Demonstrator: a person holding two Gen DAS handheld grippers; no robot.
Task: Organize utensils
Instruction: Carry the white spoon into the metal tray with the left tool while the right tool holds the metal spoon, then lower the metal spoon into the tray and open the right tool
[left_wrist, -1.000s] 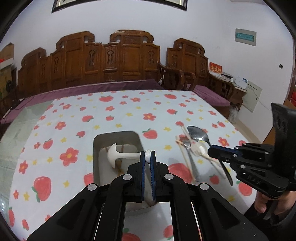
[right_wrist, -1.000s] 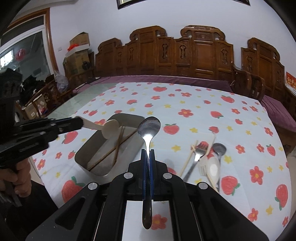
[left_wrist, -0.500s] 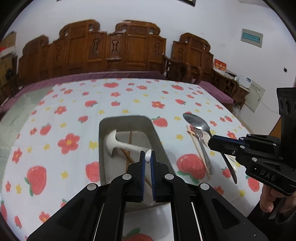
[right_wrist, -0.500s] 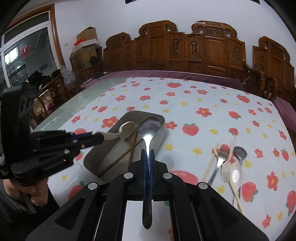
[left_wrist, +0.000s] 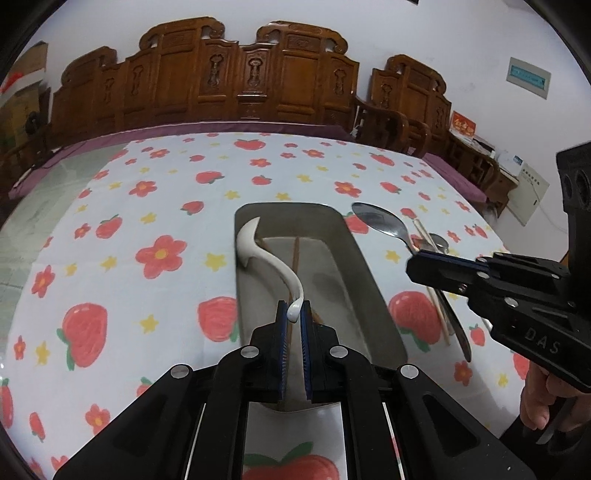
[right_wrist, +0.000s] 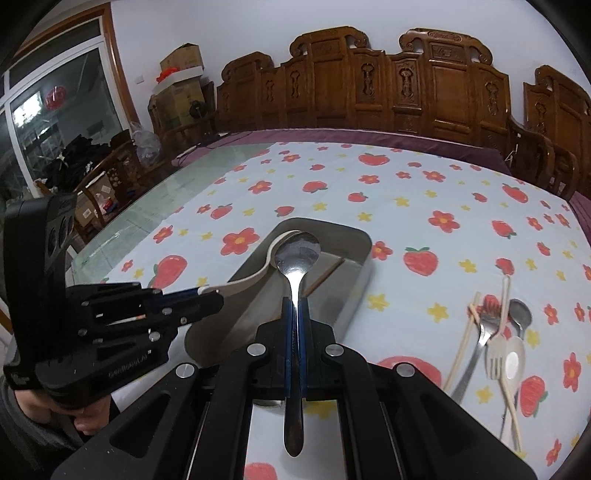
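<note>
A metal tray (left_wrist: 373, 295) sits on the strawberry tablecloth with brown chopsticks (left_wrist: 295, 254) lying inside. My left gripper (left_wrist: 294, 314) is shut on the handle of a white ceramic spoon (left_wrist: 255, 247), whose bowl rests against the tray's far left wall. My right gripper (right_wrist: 294, 306) is shut on a metal spoon (right_wrist: 297, 254) and holds it over the tray (right_wrist: 354, 291). The metal spoon (left_wrist: 384, 221) shows just past the tray's right rim in the left wrist view. The white spoon (right_wrist: 258, 275) also shows in the right wrist view.
Loose utensils lie on the cloth right of the tray: a metal fork (right_wrist: 476, 339), a white plastic fork (right_wrist: 495, 354), a white spoon (right_wrist: 515, 362), a small metal spoon (right_wrist: 521, 314) and pale chopsticks (right_wrist: 465, 339). Carved wooden chairs (right_wrist: 369, 85) line the table's far side.
My left gripper has lowered the white spoon deeper into the tray. My right gripper has carried the metal spoon left, from beside the tray to over it.
</note>
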